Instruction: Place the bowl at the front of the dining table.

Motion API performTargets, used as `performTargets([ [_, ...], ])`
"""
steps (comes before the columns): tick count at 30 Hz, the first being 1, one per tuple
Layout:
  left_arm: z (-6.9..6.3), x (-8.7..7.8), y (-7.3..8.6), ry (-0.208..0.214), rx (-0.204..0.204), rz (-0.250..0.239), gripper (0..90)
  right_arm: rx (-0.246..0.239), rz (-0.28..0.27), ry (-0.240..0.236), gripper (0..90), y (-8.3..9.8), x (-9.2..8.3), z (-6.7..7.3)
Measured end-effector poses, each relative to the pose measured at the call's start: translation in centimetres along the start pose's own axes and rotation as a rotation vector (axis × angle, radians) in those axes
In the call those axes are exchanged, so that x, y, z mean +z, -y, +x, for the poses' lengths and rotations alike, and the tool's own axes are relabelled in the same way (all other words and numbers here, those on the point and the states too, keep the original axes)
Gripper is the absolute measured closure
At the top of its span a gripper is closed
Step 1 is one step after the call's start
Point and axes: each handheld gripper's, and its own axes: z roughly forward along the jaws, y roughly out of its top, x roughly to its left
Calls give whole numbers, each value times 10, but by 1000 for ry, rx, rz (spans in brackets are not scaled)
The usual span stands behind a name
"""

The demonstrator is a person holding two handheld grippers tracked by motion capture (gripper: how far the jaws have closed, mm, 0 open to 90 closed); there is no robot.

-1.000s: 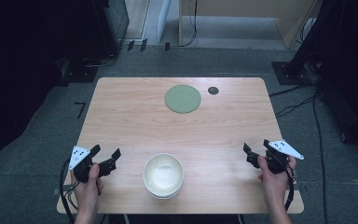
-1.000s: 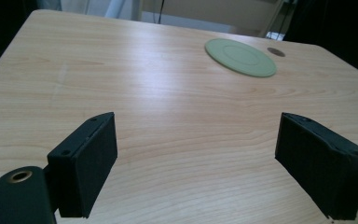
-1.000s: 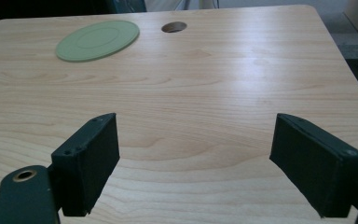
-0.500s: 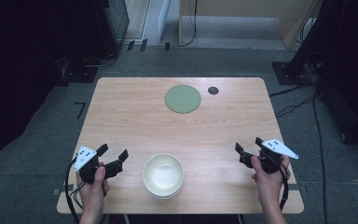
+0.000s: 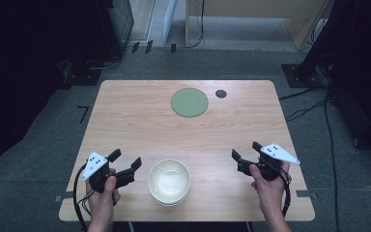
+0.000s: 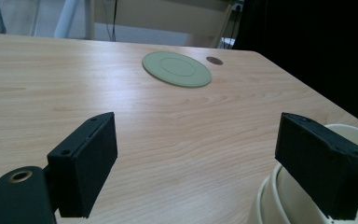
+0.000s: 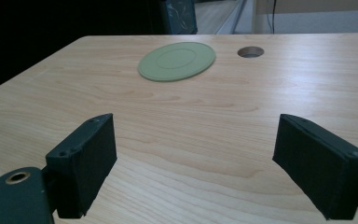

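A cream bowl (image 5: pixel 169 181) sits near the table's front edge, seemingly stacked on another; its rim (image 6: pixel 279 186) shows at the lower right of the left gripper view. A flat green plate (image 5: pixel 189 102) lies at the far middle of the table, also in the left gripper view (image 6: pixel 176 69) and the right gripper view (image 7: pixel 176 61). My left gripper (image 5: pixel 124 161) is open just left of the bowl, its right jaw over the bowl's rim. My right gripper (image 5: pixel 246 150) is open to the right of the bowl, with nothing between its jaws.
A round dark hole (image 5: pixel 221 94) in the wooden table (image 5: pixel 125 121) lies right of the green plate. Cables (image 5: pixel 309 104) run over the grey floor to the right. Dark equipment stands at both sides behind the table.
Both grippers have moved inward toward the bowl and slightly forward. The left one has turned its jaws toward the bowl. Bowl and plate have stayed put.
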Motion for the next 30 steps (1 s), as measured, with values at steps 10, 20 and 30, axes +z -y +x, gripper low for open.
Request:
performTargets([
  [10, -17, 1, -3, 62, 19, 1, 126, -25, 6, -49, 134, -3, 5, 25],
  [20, -34, 5, -1, 101, 71, 20, 145, -61, 8, -83, 183, -4, 10, 53],
  [30, -43, 9, 1, 168, 97, 73, 344, -79, -13, -120, 330, -3, 8, 73],
])
